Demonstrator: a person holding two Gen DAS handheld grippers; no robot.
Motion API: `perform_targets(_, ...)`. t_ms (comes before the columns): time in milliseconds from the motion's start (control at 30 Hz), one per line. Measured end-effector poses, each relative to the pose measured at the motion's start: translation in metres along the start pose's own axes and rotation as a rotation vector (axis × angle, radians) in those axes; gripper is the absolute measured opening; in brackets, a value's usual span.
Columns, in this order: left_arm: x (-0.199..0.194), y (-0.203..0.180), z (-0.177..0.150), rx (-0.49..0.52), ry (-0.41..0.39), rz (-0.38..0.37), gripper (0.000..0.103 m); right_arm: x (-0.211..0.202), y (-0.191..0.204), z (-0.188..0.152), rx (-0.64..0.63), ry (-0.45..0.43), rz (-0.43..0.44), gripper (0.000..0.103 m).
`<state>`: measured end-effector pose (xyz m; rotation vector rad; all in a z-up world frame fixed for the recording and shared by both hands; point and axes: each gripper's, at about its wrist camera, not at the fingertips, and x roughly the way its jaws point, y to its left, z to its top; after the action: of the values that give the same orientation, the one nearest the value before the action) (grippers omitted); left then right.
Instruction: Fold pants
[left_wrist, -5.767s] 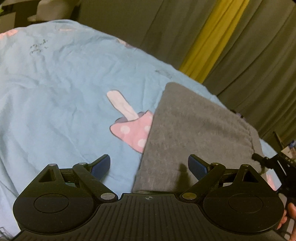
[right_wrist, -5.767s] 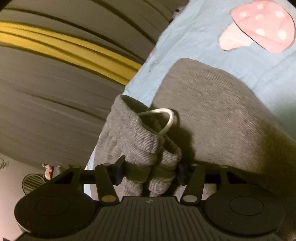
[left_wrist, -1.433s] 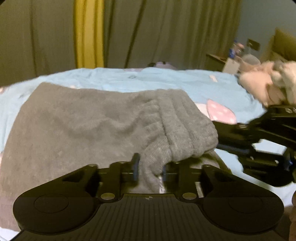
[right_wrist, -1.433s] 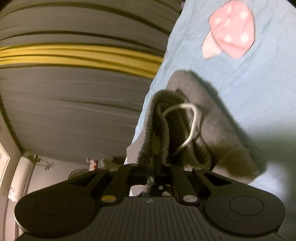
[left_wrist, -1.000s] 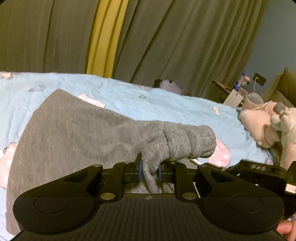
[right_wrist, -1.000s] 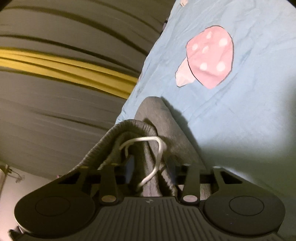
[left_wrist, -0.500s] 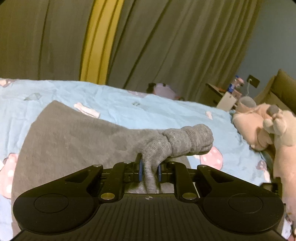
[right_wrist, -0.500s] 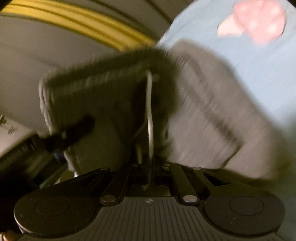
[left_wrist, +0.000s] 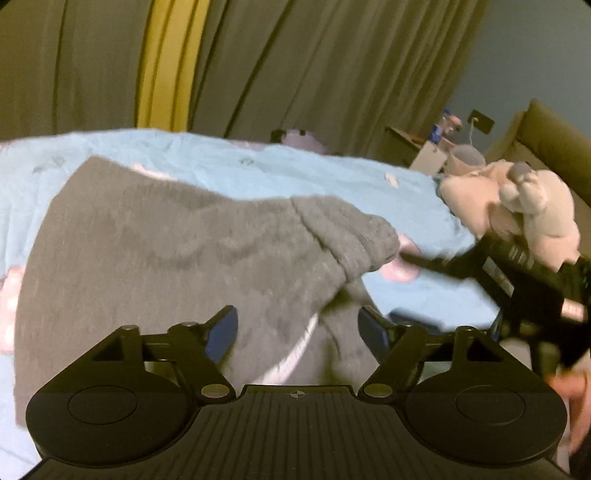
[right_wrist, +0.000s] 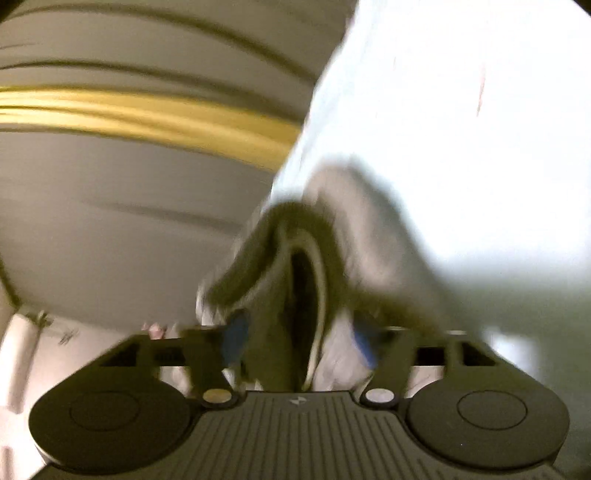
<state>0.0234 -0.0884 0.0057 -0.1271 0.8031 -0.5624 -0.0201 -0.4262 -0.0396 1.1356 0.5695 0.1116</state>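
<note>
Between both grippers' parted jaws, soft pants (left_wrist: 177, 251) are sagging; left gripper (left_wrist: 295, 328), right gripper (right_wrist: 299, 339), seemingly ungripped; ribbed waistband (left_wrist: 343, 236) suits pinching.

No text, brand, number or sign can be read in either view. A pale label (left_wrist: 496, 266) sits on the right gripper (left_wrist: 517, 291) as seen from the left wrist, but its print is blurred past reading. A small emblem (right_wrist: 296, 400) marks the gripper body in the right wrist view; it carries no letters.
</note>
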Motion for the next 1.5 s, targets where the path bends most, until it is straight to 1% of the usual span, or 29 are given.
perform_targets(33,-0.004,0.004,-0.004,-0.017,0.005,-0.003,0.084,-0.005,0.002,0.002,-0.024,-0.022,-0.020,0.080)
perform_targets(100,-0.016,0.015,-0.012,-0.056,0.002,0.006,0.084,-0.011,0.006,0.002,-0.053,-0.048,-0.051,0.079)
perform_targets(133,-0.022,0.021,-0.013,-0.075,-0.007,0.015,0.084,-0.015,0.013,-0.002,-0.084,-0.065,-0.063,0.075)
perform_targets(167,-0.030,0.028,-0.015,-0.093,-0.027,0.028,0.086,-0.016,0.023,-0.005,-0.133,-0.082,-0.059,0.062)
perform_targets(233,-0.044,0.043,-0.016,-0.135,-0.071,0.069,0.092,-0.018,0.046,-0.021,-0.249,-0.097,-0.006,0.052)
perform_targets(300,-0.053,0.063,-0.018,-0.200,-0.110,0.131,0.093,-0.008,0.059,-0.030,-0.309,-0.066,0.065,0.052)
perform_targets(333,-0.055,0.074,-0.018,-0.241,-0.115,0.165,0.093,0.004,0.061,-0.032,-0.318,-0.039,0.076,0.051)
perform_targets(367,-0.055,0.082,-0.018,-0.274,-0.114,0.192,0.093,0.017,0.058,-0.037,-0.319,-0.004,0.054,0.051)
perform_targets(400,-0.056,0.090,-0.020,-0.301,-0.118,0.220,0.093,0.027,0.052,-0.042,-0.322,0.026,-0.004,0.050)
perform_targets(433,-0.056,0.097,-0.022,-0.317,-0.124,0.252,0.093,0.038,0.045,-0.044,-0.338,0.040,-0.071,0.038)
perform_targets(467,-0.055,0.103,-0.025,-0.325,-0.125,0.292,0.093,0.042,0.037,-0.046,-0.358,0.030,-0.114,0.019)
perform_targets(500,-0.054,0.108,-0.028,-0.330,-0.123,0.324,0.093,0.043,0.032,-0.044,-0.348,0.017,-0.121,0.011)
perform_targets(533,-0.051,0.112,-0.030,-0.336,-0.112,0.361,0.093,0.038,0.029,-0.039,-0.306,0.028,-0.120,0.005)
perform_targets(567,-0.049,0.116,-0.031,-0.345,-0.096,0.387,0.093,0.033,0.027,-0.034,-0.252,0.035,-0.103,0.005)
perform_targets(600,-0.049,0.122,-0.033,-0.355,-0.087,0.386,0.093,0.025,0.027,-0.032,-0.221,0.017,-0.087,0.006)
perform_targets(633,-0.048,0.124,-0.033,-0.367,-0.078,0.371,0.093,0.019,0.029,-0.033,-0.232,-0.010,-0.086,0.010)
perform_targets(667,-0.048,0.125,-0.033,-0.376,-0.075,0.360,0.093,0.018,0.033,-0.035,-0.267,-0.026,-0.083,0.017)
perform_targets(733,-0.045,0.125,-0.032,-0.369,-0.066,0.366,0.093,0.015,0.037,-0.042,-0.321,-0.020,-0.090,0.026)
perform_targets(800,-0.038,0.124,-0.033,-0.335,-0.033,0.398,0.093,0.021,0.039,-0.046,-0.361,0.012,-0.125,0.027)
perform_targets(867,-0.034,0.123,-0.036,-0.323,-0.008,0.412,0.094,0.031,0.045,-0.048,-0.431,0.013,-0.173,0.027)
perform_targets(967,-0.036,0.124,-0.036,-0.323,-0.011,0.415,0.095,0.024,0.054,-0.048,-0.463,0.025,-0.213,0.028)
perform_targets(1000,-0.035,0.123,-0.036,-0.316,-0.011,0.418,0.095,0.020,0.057,-0.049,-0.463,0.023,-0.222,0.031)
perform_targets(1033,-0.035,0.123,-0.037,-0.309,-0.011,0.424,0.095,0.015,0.057,-0.049,-0.458,0.007,-0.250,0.062)
perform_targets(1067,-0.034,0.123,-0.037,-0.300,-0.010,0.429,0.095,0.017,0.055,-0.047,-0.455,-0.022,-0.303,0.099)
perform_targets(1100,-0.033,0.123,-0.036,-0.294,-0.008,0.430,0.095,0.012,0.053,-0.046,-0.459,-0.057,-0.324,0.099)
perform_targets(1167,-0.033,0.124,-0.034,-0.294,-0.001,0.418,0.095,0.012,0.046,-0.036,-0.425,-0.041,-0.298,0.099)
perform_targets(1300,-0.033,0.130,-0.024,-0.277,0.023,0.326,0.095,0.024,0.026,-0.012,-0.321,0.070,-0.200,0.099)
perform_targets(1433,-0.025,0.148,-0.008,-0.220,0.041,0.273,0.095,0.045,0.001,0.010,-0.220,0.177,-0.165,0.099)
perform_targets(1500,-0.016,0.163,-0.001,-0.228,0.085,0.219,0.095,0.058,-0.014,0.018,-0.154,0.227,-0.146,0.099)
